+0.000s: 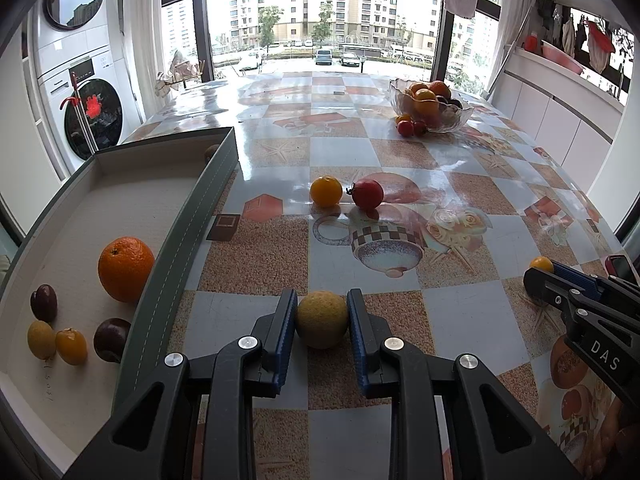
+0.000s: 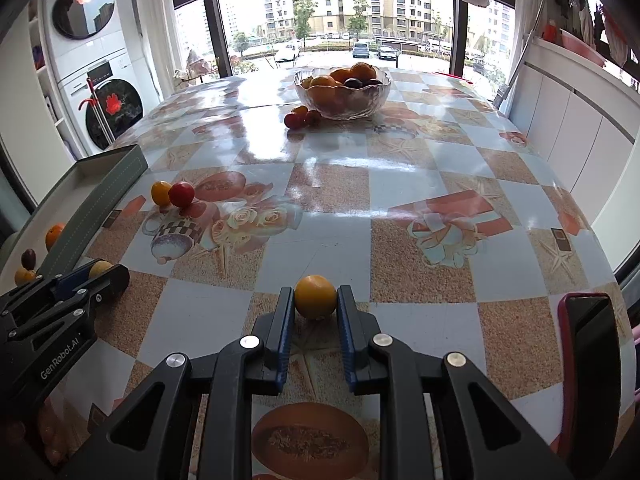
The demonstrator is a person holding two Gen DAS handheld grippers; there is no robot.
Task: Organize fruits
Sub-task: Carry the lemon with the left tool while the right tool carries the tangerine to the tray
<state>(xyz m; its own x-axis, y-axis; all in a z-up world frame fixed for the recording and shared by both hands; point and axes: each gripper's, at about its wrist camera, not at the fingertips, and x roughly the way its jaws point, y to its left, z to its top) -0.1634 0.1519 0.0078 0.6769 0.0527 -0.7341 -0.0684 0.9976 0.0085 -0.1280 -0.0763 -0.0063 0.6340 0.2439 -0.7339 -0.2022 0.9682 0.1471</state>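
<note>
From the left wrist camera, the left gripper (image 1: 322,314) has its blue-padded fingers pressed against both sides of a dull yellow-green fruit (image 1: 322,320) resting on the patterned tablecloth (image 1: 400,152), just beside the grey tray (image 1: 192,216). Inside the tray lie an orange (image 1: 126,269), two dark plums and two small yellow fruits; a further fruit in its far corner is mostly hidden by the wall. At the right edge the right gripper (image 1: 538,276), lettered "DAS" with the rest cut off, holds a small yellow fruit (image 1: 541,263), largely hidden.

From the right wrist camera, the right gripper (image 2: 315,300) is clamped on that small yellow fruit (image 2: 315,296) on the tablecloth (image 2: 400,184). The left gripper (image 2: 100,274), marked "GenRobot.AI", shows at lower left, its fruit half covered. A yellow tomato (image 2: 161,193) and a red tomato (image 2: 181,194) touch near the tray (image 2: 100,196). A glass bowl (image 2: 342,94) of fruit stands at the far end. A red-cased phone (image 2: 588,356) is cut off at right.
</note>
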